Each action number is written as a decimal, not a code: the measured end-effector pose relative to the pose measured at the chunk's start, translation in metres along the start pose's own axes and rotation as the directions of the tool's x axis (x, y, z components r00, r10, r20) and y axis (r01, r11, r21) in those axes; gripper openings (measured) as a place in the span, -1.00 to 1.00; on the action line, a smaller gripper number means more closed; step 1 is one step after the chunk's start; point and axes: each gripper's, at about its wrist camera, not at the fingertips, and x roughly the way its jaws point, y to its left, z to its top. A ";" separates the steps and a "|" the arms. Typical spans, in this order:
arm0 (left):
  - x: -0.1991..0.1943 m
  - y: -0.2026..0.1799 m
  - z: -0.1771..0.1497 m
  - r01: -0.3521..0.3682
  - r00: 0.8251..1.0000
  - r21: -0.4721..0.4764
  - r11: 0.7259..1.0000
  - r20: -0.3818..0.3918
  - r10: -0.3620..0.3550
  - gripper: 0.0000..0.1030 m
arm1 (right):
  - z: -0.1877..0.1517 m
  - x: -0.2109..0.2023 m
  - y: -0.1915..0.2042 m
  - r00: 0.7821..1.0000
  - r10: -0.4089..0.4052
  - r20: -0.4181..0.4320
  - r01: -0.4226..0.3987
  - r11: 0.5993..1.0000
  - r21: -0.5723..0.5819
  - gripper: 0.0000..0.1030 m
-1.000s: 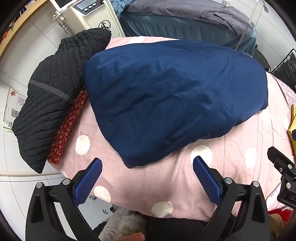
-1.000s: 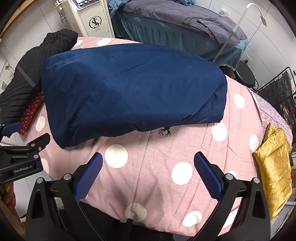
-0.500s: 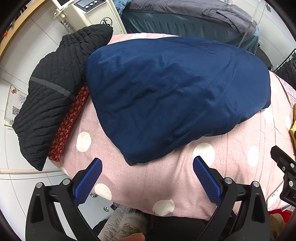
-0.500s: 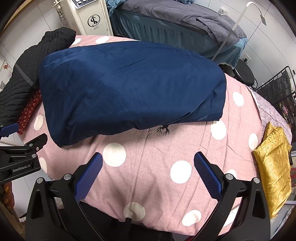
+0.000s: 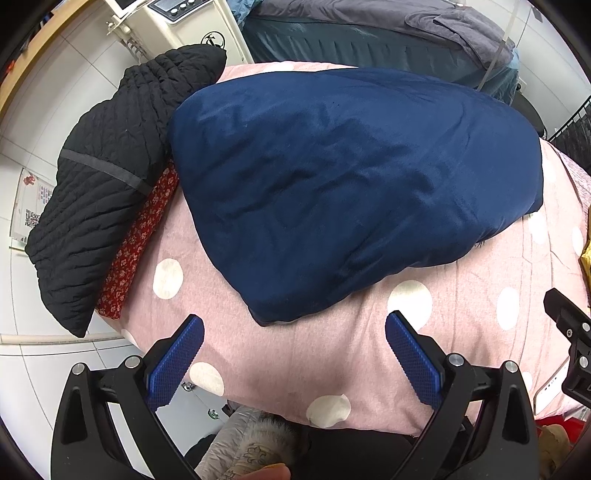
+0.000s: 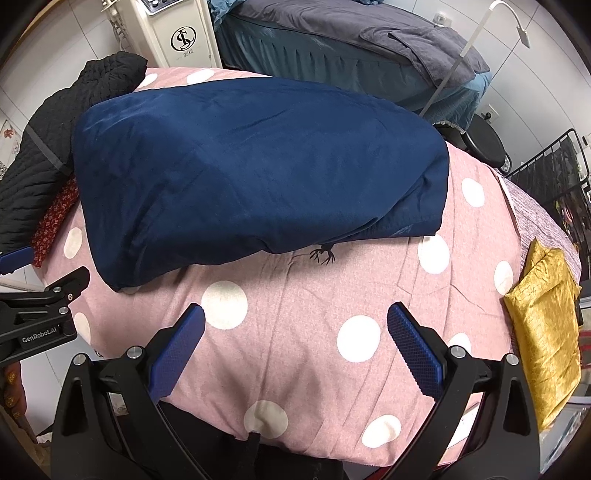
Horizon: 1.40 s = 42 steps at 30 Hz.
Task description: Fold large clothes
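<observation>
Black quilted jacket (image 5: 110,177) (overlapping red cloth (image 5: 138,240)) adjoins navy garment (image 5: 351,184).

Between the earlier pictures and now, both views are shifting only slightly. In the left wrist view the navy garment (image 5: 354,192) is sliding a little toward the upper right of the frame, and its near tip is sitting higher above the left gripper (image 5: 294,325). The black quilted jacket (image 5: 110,177) is rising toward the upper left, and the cream machine (image 5: 184,26) is slipping out past the top edge.

In the right wrist view the garment (image 6: 258,173) is drifting down and right, and the right gripper (image 6: 295,314) is facing more bare pink spotted cover (image 6: 295,332). The left gripper's body (image 6: 37,314) at the left edge is edging downward.
</observation>
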 end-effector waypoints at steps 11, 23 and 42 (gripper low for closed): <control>0.003 0.000 -0.001 0.022 1.000 -0.002 1.000 -0.015 -0.022 0.88 | -0.001 0.001 -0.001 1.000 -0.004 -0.007 0.004 1.000 0.005 0.89; 0.007 0.001 -0.002 0.028 0.999 -0.014 1.000 -0.033 -0.029 0.88 | -0.001 0.002 0.000 1.000 -0.005 -0.007 0.005 1.000 0.004 0.89; 0.007 0.001 -0.001 0.025 0.999 -0.011 1.000 -0.034 -0.025 0.88 | -0.005 0.005 -0.001 1.000 -0.002 -0.012 0.003 1.000 0.005 0.89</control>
